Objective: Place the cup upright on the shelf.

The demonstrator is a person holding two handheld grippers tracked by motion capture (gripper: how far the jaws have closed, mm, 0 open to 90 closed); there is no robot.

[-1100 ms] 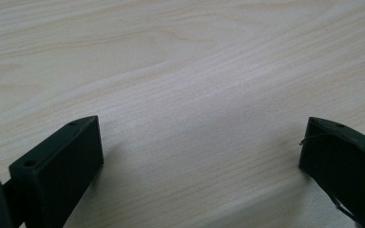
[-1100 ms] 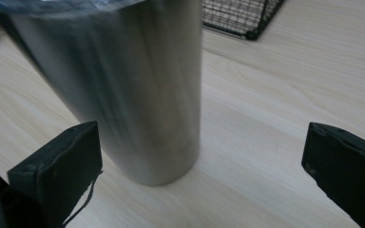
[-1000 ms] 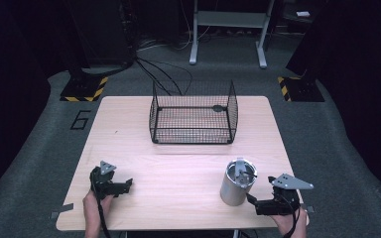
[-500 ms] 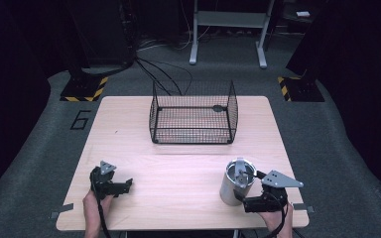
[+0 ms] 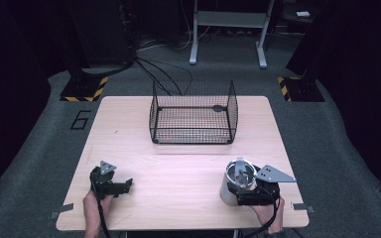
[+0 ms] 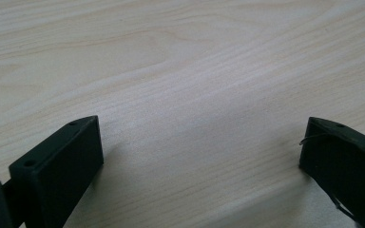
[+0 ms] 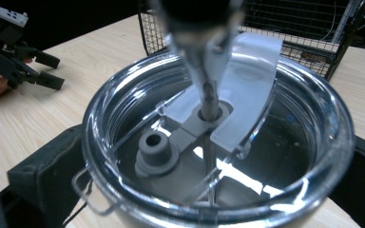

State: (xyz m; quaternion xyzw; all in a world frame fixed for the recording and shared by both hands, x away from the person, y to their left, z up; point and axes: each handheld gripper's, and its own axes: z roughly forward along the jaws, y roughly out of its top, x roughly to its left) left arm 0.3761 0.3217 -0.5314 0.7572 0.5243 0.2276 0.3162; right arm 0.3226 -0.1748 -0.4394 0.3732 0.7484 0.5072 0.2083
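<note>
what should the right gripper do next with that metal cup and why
Probably close the right gripper on the metal cup. In the right gripper view the cup sits between its two black jaws, one on each side, but a firm grip can't be confirmed. The wire basket behind looks the likely destination.
</note>
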